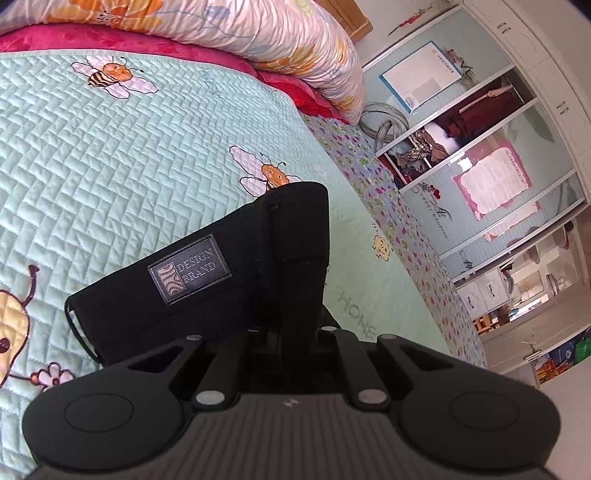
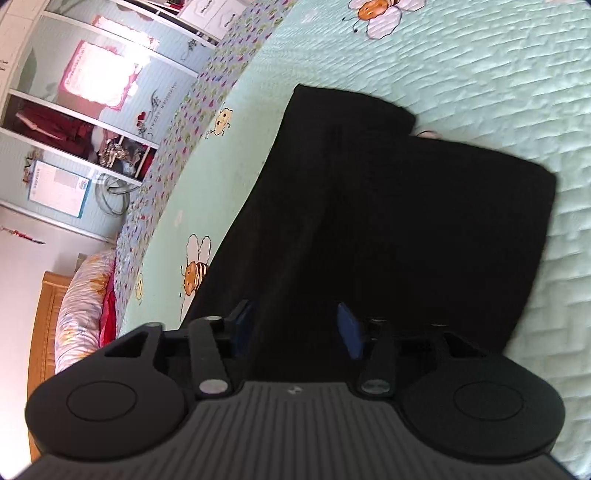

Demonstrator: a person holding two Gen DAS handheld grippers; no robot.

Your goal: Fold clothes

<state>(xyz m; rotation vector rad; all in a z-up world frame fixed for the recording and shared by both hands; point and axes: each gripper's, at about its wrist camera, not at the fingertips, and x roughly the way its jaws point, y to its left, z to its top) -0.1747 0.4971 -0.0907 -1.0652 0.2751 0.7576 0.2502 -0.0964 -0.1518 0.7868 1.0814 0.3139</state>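
A black garment (image 1: 207, 280) with a grey sewn-on brand label (image 1: 189, 268) lies folded on the mint quilted bedspread (image 1: 110, 155). My left gripper (image 1: 295, 266) is shut on the garment's right edge, and its fingers are wrapped in the dark cloth. In the right wrist view the same black garment (image 2: 406, 206) spreads out flat ahead on the bedspread (image 2: 480, 74). My right gripper (image 2: 295, 325) stands open over its near end. Its blue pads (image 2: 349, 328) are well apart, with cloth lying between them but not pinched.
A flowered pillow (image 1: 280, 33) and a red blanket (image 1: 147, 40) lie at the head of the bed. A wardrobe with mirrored sliding doors (image 1: 491, 155) stands past the bed's edge. A wooden headboard (image 2: 44, 325) shows in the right wrist view.
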